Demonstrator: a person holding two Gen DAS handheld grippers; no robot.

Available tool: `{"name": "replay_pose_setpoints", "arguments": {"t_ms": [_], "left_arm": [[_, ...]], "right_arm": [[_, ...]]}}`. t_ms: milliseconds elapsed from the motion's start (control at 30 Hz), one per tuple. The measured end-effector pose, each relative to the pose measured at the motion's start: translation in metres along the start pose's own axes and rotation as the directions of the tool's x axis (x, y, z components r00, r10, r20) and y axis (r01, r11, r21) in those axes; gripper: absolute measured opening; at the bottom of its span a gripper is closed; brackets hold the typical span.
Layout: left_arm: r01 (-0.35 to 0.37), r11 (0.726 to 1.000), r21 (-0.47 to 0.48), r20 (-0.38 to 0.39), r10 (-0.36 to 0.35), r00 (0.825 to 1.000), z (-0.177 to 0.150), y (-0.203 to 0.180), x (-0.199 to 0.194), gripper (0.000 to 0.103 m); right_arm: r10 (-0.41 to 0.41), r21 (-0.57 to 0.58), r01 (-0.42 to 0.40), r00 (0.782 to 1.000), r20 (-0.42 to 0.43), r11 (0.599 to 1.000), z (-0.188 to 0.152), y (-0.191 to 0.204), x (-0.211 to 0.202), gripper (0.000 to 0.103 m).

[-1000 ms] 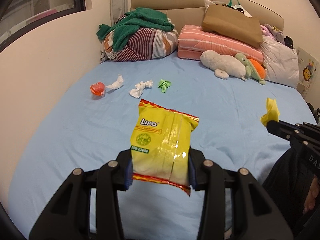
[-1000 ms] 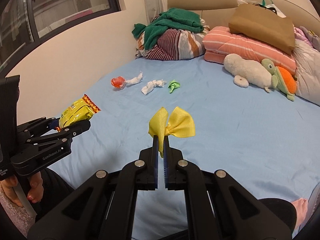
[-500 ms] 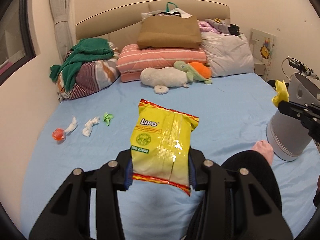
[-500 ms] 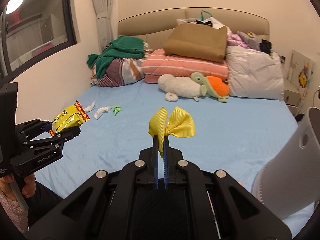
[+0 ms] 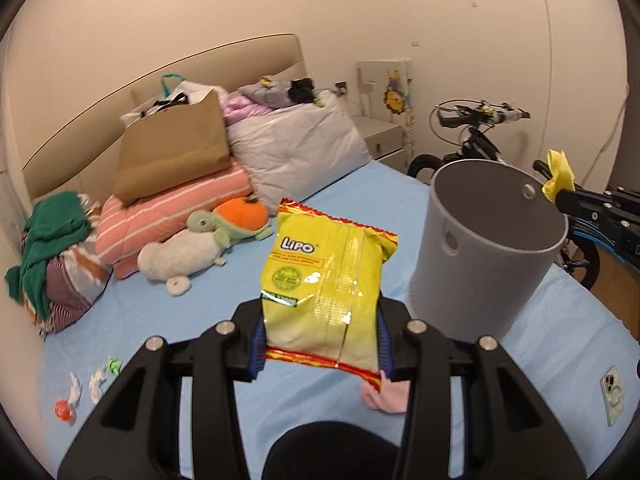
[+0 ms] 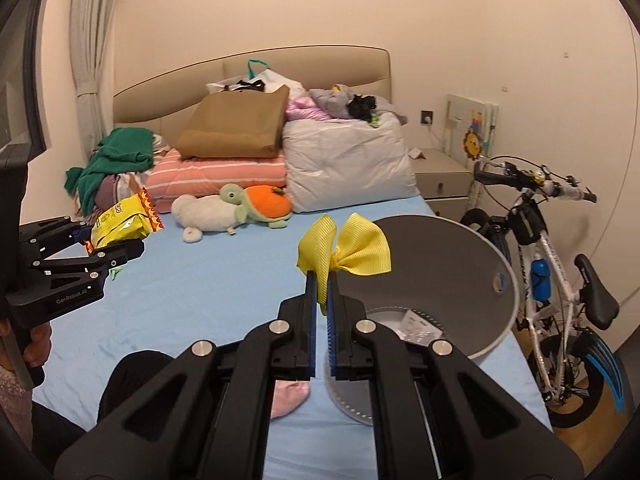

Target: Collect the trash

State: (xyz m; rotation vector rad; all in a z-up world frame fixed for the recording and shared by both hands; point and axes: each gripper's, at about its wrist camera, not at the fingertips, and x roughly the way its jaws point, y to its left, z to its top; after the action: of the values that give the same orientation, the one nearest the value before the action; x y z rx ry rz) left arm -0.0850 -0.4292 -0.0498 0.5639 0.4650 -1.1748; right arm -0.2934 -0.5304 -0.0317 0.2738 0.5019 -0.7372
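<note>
both tongs loaded. our left gripper (image 5: 320, 346) is clamped on a yellow snack packet (image 5: 326, 284), pads on its two side edges, packet upright with the "lipo" print facing the camera; from the right wrist view the same packet (image 6: 120, 222) sits in the left gripper (image 6: 108, 248) out over the left edge of the bed. our right gripper (image 6: 322, 320) is pinched nearly closed on the tail of a yellow ribbon bow (image 6: 348, 250), loops standing above the fingertips; in the left view the bow (image 5: 558, 174) shows just past the bin's far rim. grey bin (image 5: 480, 248) stands on the blue bed sheet (image 5: 200, 304) near the right edge of the bed, open top, some pale scraps at the bottom (image 6: 416, 324). the bow is in front of the bin's mouth (image 6: 440, 280) in the right view; we can't tell if it's directly over it. more trash lies on the sheet near the left edge: an orange wad (image 5: 64, 408), two white crumpled tissues (image 5: 86, 386) and a green scrap (image 5: 114, 364). phone (image 5: 612, 394) lies by the right edge, pink sock (image 5: 384, 396) near the foot edge. plush toys (image 5: 200, 240) and pillows at the head.
</note>
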Motion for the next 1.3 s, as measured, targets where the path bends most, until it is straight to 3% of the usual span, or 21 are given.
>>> {"name": "replay_pose_setpoints", "arguments": {"t_ms": [300,600,633,667,700,733,1000,1300], "left_arm": [[0.164,0.981,0.106,-0.009,-0.164,0.986,0.064,-0.080,0.045,0.042],[0.264,0.953,0.149,-0.054,-0.258,0.965,0.092,-0.122,0.089,0.044],[0.276,0.950,0.149,-0.059,-0.270,0.961,0.093,-0.124,0.091,0.047],[0.287,0.947,0.146,-0.066,-0.281,0.958,0.094,-0.127,0.096,0.051],[0.292,0.946,0.143,-0.069,-0.284,0.956,0.095,-0.128,0.100,0.066],[0.290,0.946,0.142,-0.068,-0.283,0.957,0.096,-0.131,0.103,0.078],[0.316,0.933,0.172,-0.080,-0.306,0.949,0.096,-0.142,0.117,0.079],[0.321,0.937,0.139,-0.090,-0.311,0.946,0.082,-0.119,0.114,0.079]], "right_arm": [[-0.074,0.033,0.075,0.997,-0.025,0.997,0.019,-0.069,-0.010,0.004],[-0.076,0.029,0.078,0.995,-0.065,0.996,0.031,-0.098,0.004,0.005],[-0.079,0.031,0.081,0.994,-0.069,0.996,0.032,-0.099,0.006,0.008],[-0.085,0.035,0.088,0.993,-0.077,0.995,0.032,-0.101,0.008,0.018],[-0.092,0.040,0.095,0.992,-0.082,0.995,0.032,-0.103,0.011,0.032],[-0.099,0.046,0.103,0.992,-0.080,0.994,0.033,-0.104,0.011,0.036],[-0.131,0.055,0.138,0.986,-0.106,0.989,0.040,-0.113,0.019,0.038],[-0.140,0.045,0.145,0.984,-0.110,0.988,0.039,-0.087,0.022,0.038]]}}
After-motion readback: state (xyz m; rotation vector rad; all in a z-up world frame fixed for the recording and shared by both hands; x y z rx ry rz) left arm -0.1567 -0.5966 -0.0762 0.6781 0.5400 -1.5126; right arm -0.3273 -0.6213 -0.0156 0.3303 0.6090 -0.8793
